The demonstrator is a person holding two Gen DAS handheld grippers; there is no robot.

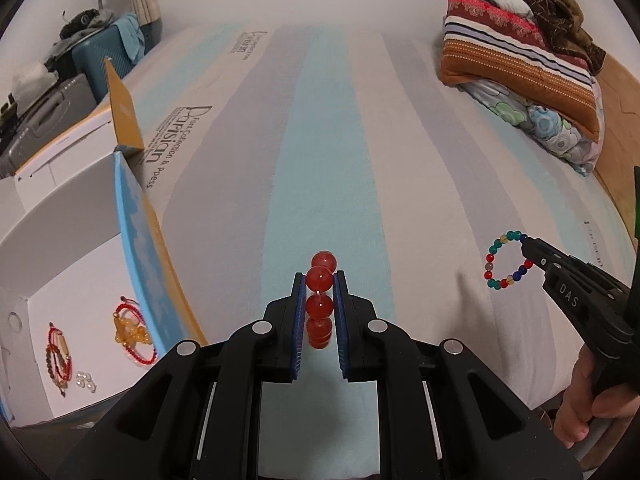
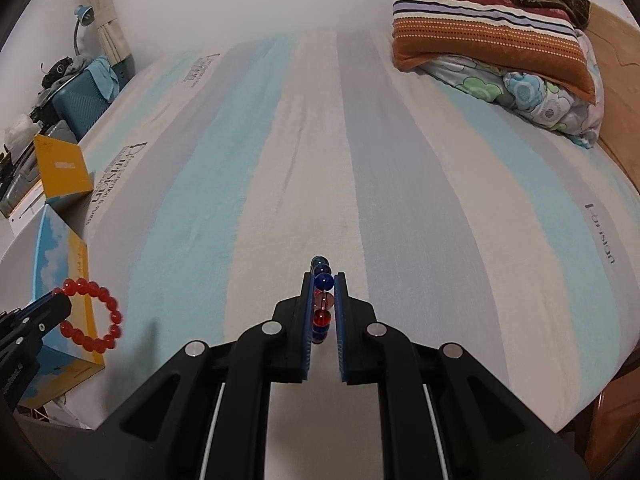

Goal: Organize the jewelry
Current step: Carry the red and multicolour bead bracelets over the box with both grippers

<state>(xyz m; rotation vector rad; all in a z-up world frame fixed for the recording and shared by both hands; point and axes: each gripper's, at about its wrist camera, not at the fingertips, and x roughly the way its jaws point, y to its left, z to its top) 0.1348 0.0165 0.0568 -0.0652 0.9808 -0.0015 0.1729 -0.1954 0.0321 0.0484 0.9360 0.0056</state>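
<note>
My left gripper is shut on a red bead bracelet and holds it edge-on above the striped bed; the bracelet shows as a full ring in the right wrist view. My right gripper is shut on a multicoloured bead bracelet, which shows as a ring in the left wrist view. An open white box at the left holds an amber-and-red bracelet, a red-and-brown bracelet and small clear beads.
The box's blue-and-yellow flap stands between the box and the bed. A stack of folded blankets and a pillow lies at the far right of the striped sheet. Cases and clutter stand at the far left.
</note>
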